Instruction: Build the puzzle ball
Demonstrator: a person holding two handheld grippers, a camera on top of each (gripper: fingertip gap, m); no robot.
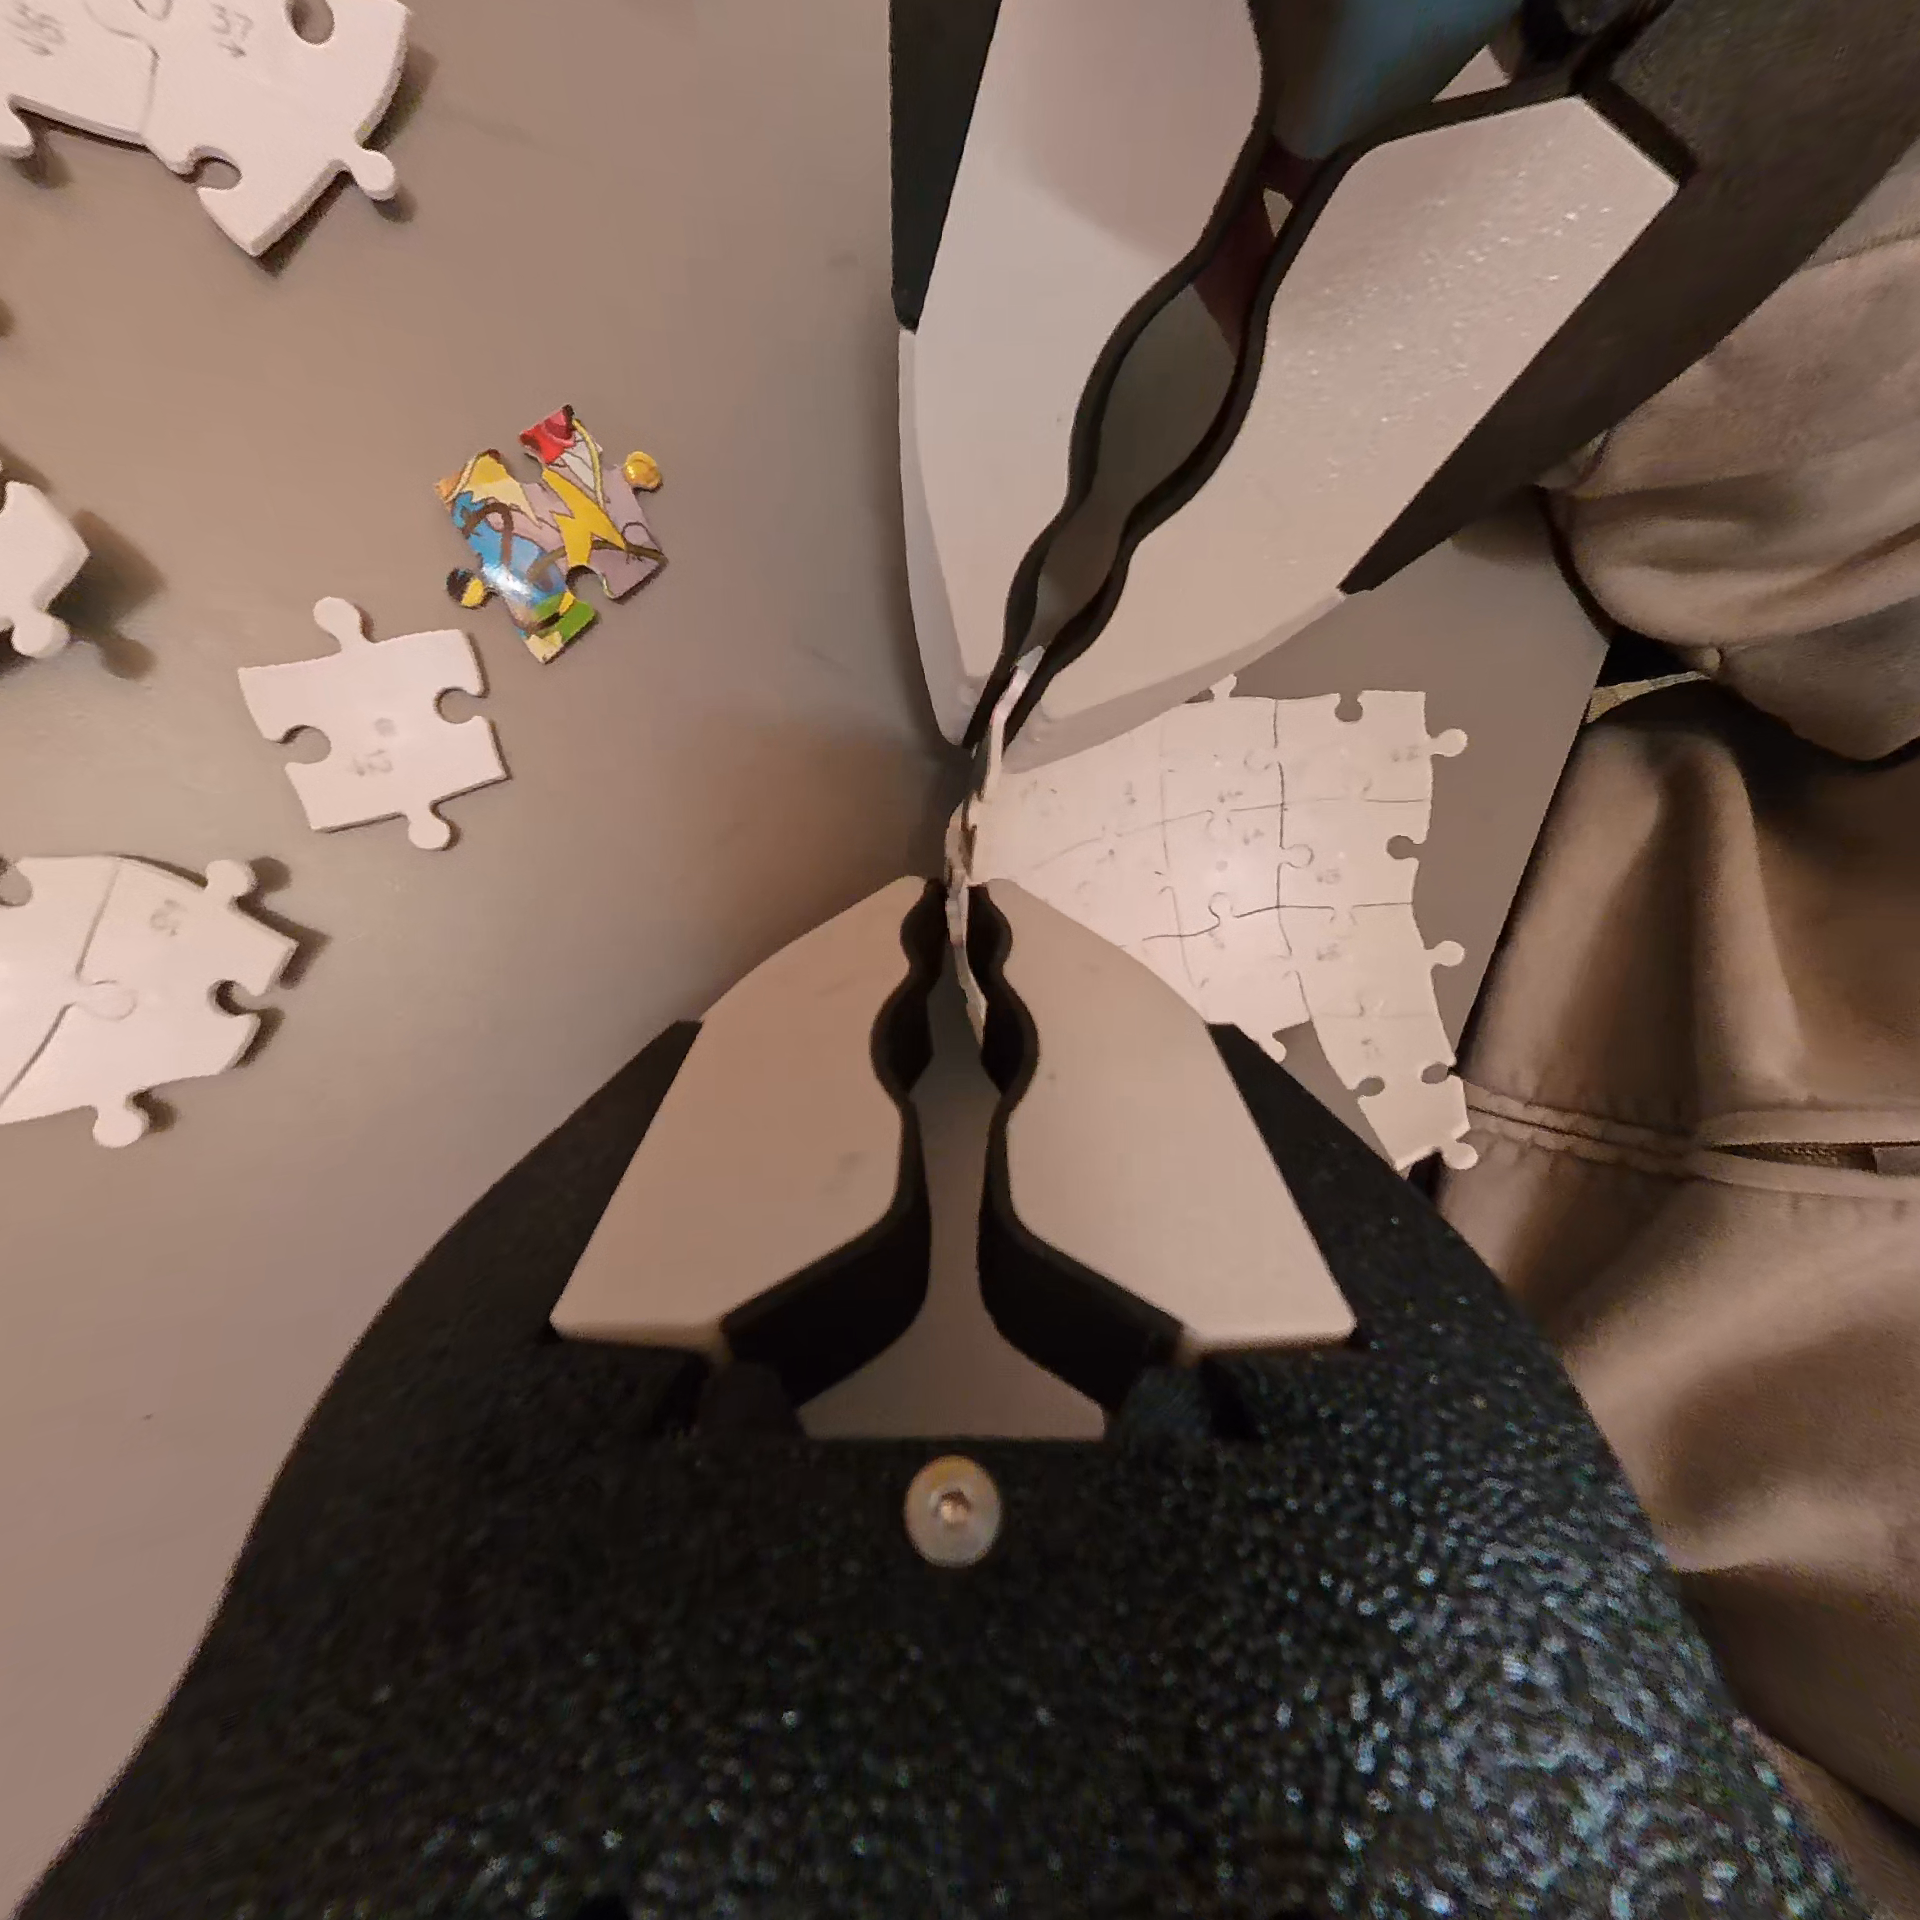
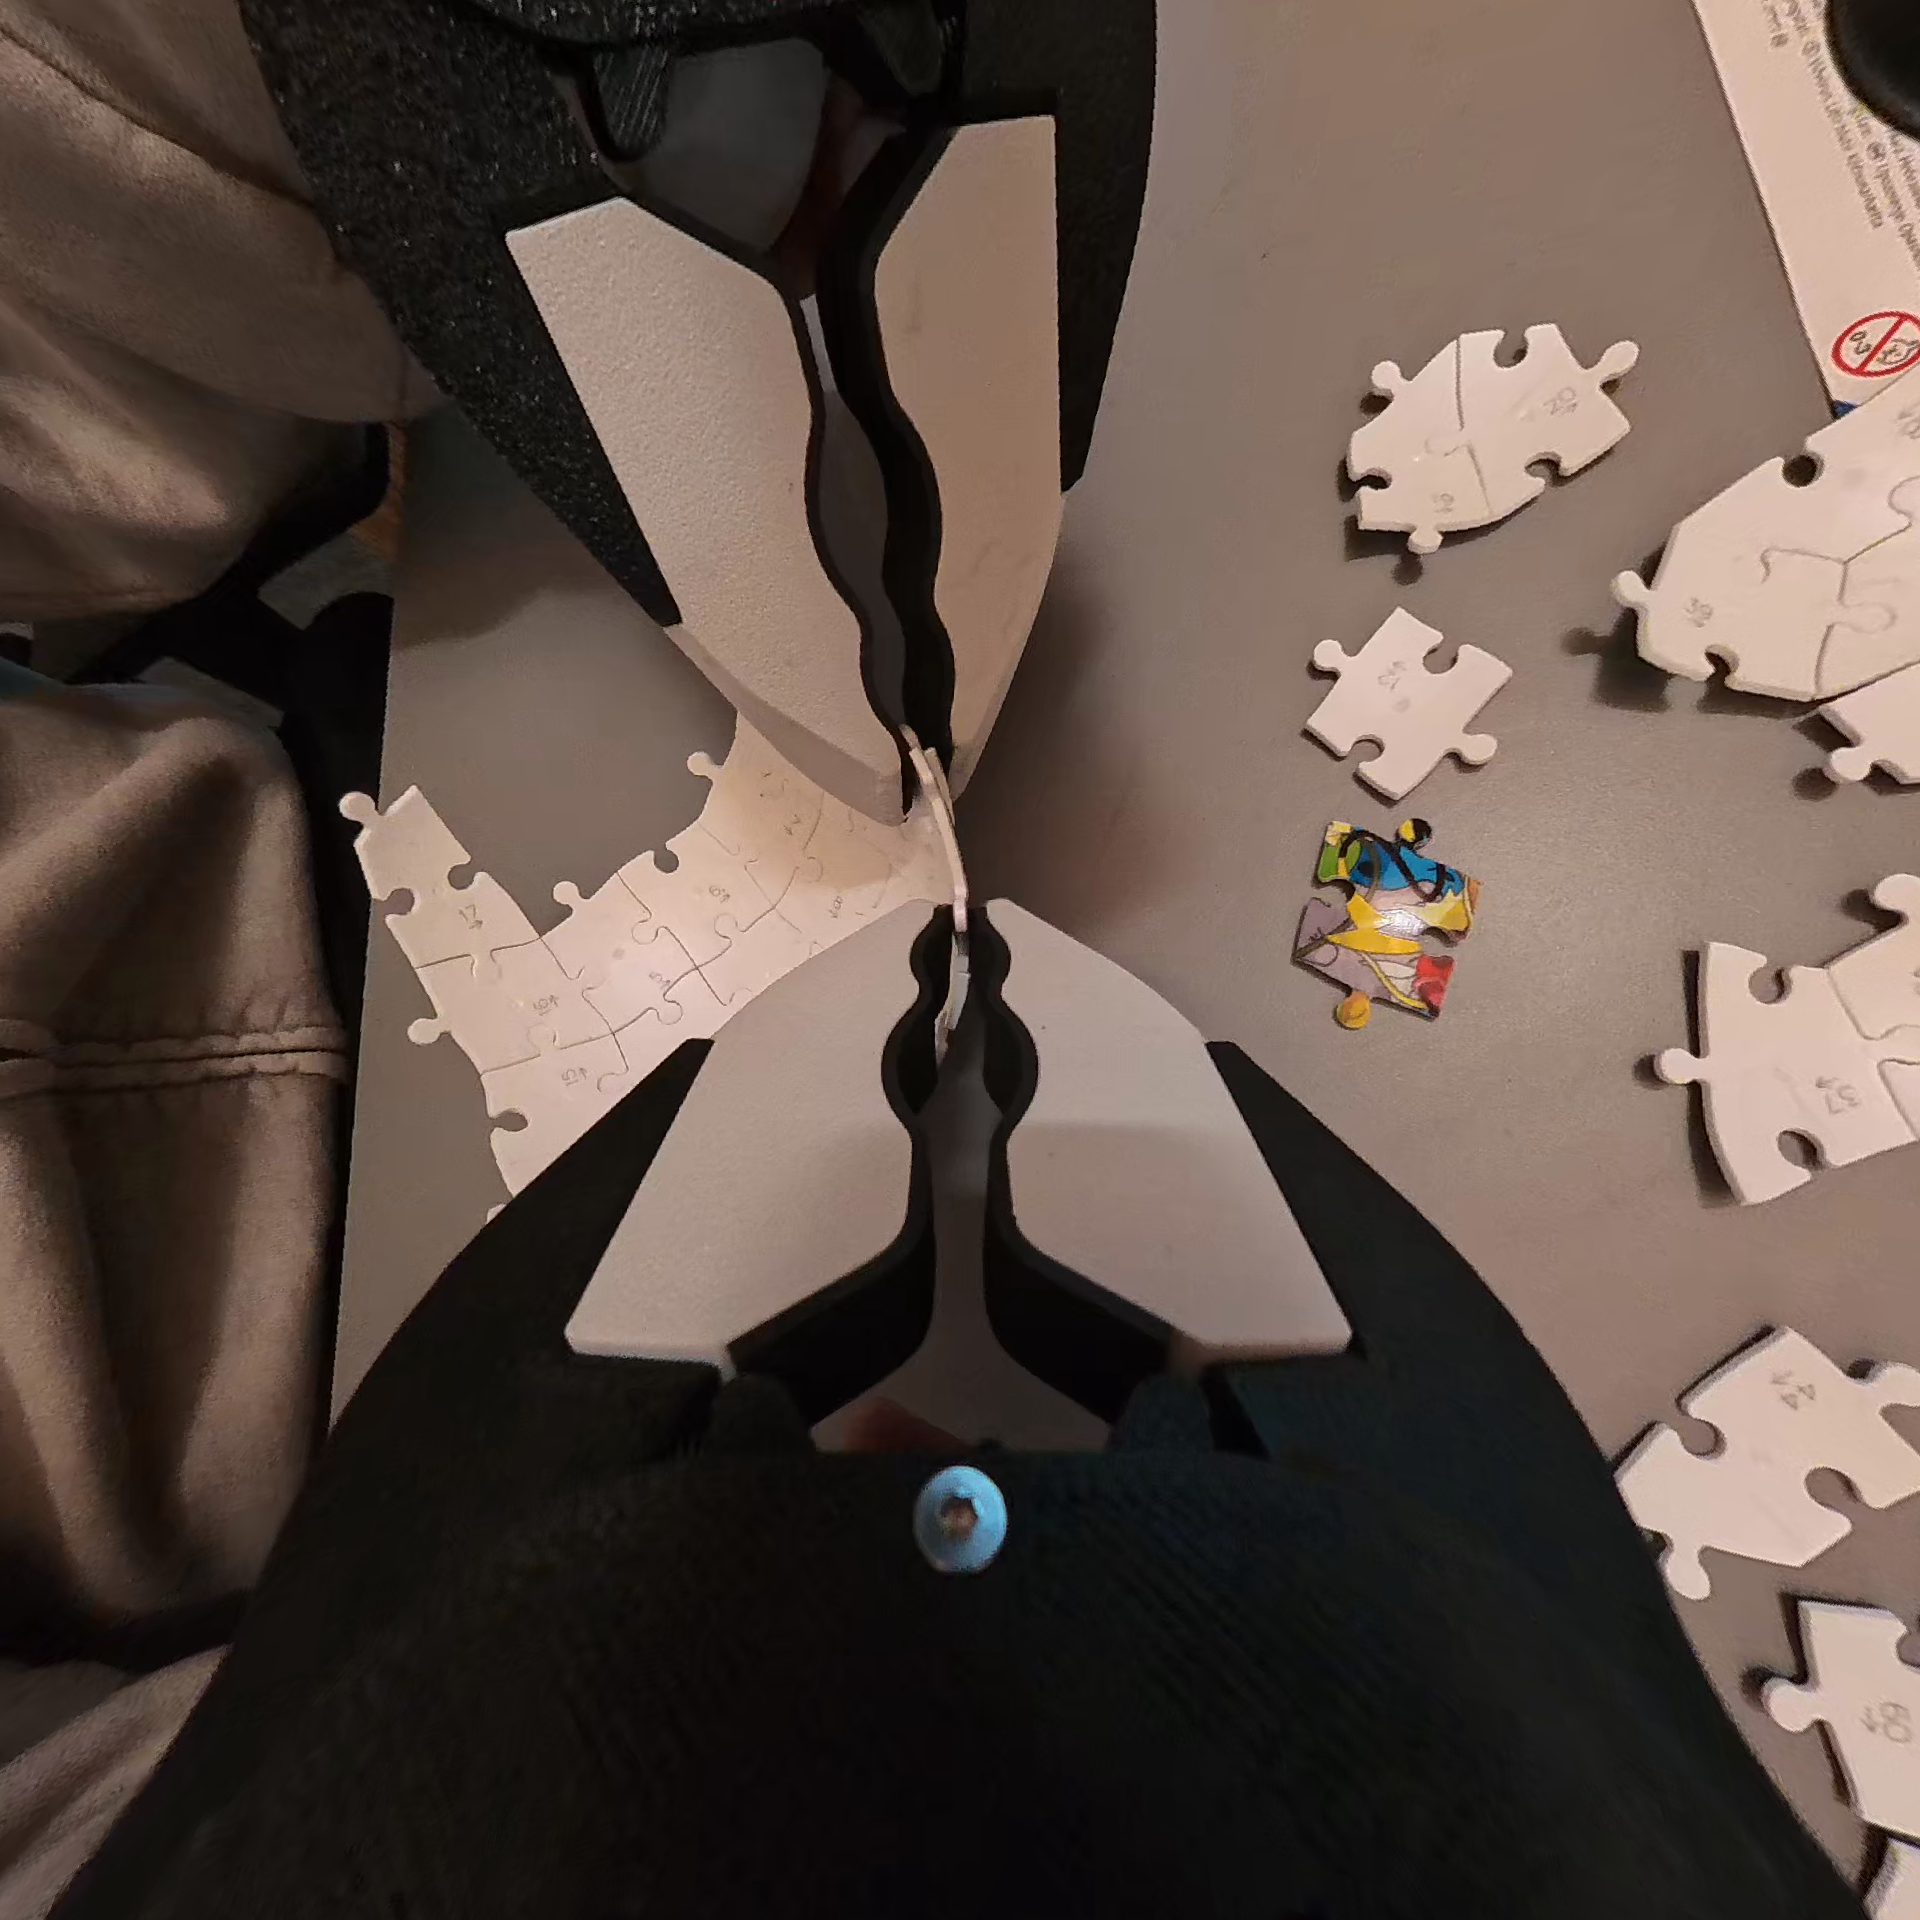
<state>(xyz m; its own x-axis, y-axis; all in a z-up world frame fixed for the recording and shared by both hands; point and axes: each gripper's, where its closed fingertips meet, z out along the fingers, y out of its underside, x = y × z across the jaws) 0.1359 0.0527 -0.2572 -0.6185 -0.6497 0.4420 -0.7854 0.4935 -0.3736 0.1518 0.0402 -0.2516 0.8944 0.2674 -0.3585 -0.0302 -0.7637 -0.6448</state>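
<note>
The left gripper [image 1: 956, 914] and the right gripper [image 2: 958, 940] meet tip to tip above the near edge of the grey table [image 1: 644, 312], each clamped on the same rim of the assembled curved section [image 1: 1247, 873], [image 2: 644, 935] of the puzzle ball. That section is white side up and fans away from the shared grip toward the table edge beside the person's tan clothing [image 1: 1714, 935], so its curved rim runs straight along the line joining the two claws. The jaws of both stand nearly closed, with only the thin rim between them. The next step, as I judge it, turns on this alignment: both claws hold one seam from opposite ends, so squeezing or bending works along that rim. Loose pieces lie on the far side, well apart: a colourful piece [image 1: 556, 530], [image 2: 1387, 920] face up and a single white piece [image 1: 374, 722], [image 2: 1408, 701] just beside it
</note>
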